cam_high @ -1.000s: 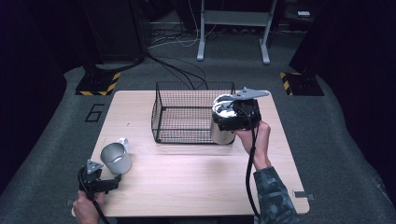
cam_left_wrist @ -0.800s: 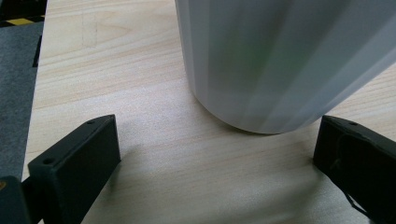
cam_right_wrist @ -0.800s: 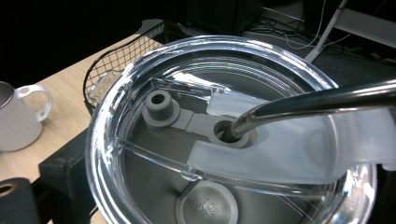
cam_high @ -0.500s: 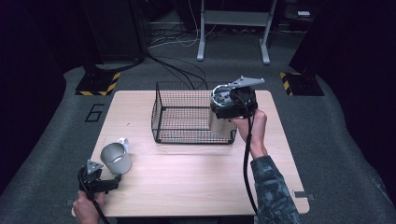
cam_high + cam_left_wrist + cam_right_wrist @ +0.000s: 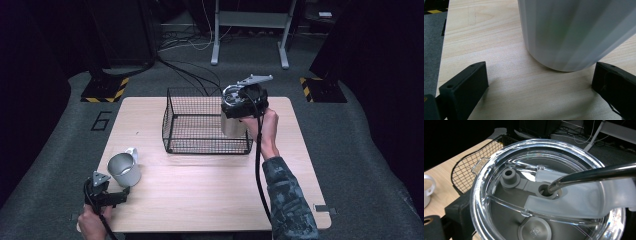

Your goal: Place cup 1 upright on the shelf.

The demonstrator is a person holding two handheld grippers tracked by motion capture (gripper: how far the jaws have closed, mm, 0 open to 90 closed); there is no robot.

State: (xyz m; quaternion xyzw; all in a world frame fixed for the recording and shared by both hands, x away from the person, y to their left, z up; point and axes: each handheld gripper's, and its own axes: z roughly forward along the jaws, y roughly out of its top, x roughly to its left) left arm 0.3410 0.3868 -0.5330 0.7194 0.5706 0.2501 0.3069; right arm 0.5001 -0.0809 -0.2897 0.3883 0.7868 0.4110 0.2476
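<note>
A steel tumbler (image 5: 231, 126) with a clear lid (image 5: 544, 195) and a metal straw (image 5: 594, 173) hangs in the air at the right end of the black wire basket (image 5: 207, 122). My right gripper (image 5: 239, 107) is shut on it near the rim. One black jaw shows at the lid's lower left in the right gripper view. A pale grey mug (image 5: 123, 169) stands upright at the table's front left. My left gripper (image 5: 125, 192) lies just in front of the mug, open, and the mug's base (image 5: 564, 37) sits ahead of the spread jaws.
The wooden table (image 5: 210, 190) has bare room in the middle and on the right. Dark carpet surrounds it, with cables and a desk frame (image 5: 250, 30) behind. Yellow-black striped stands (image 5: 105, 89) flank the far corners.
My right gripper has lifted the tumbler and carried it a little left, toward the basket's right end. The left gripper and the mug have stayed put.
</note>
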